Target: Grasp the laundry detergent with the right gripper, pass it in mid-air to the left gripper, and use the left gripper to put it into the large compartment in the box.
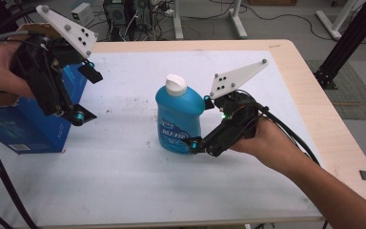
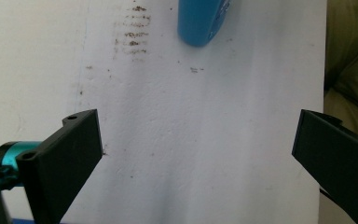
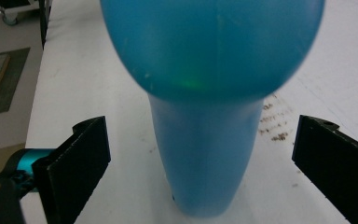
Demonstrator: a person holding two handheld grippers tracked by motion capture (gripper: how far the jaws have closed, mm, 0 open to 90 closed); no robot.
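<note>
On the white mat (image 1: 124, 181), the blue bottle (image 1: 178, 117) stands upright, cap up, between the gaping right claw (image 1: 199, 123).

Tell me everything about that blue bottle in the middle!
The bottle is bright blue plastic with a white cap and a printed label on its front. A small spout or handle sticks out near its shoulder on the right. It stands upright on the white mat, near the middle of the table. The right hand-held gripper has its open jaws around the bottle's side, not yet squeezing it. I cannot tell how full it is.
</note>
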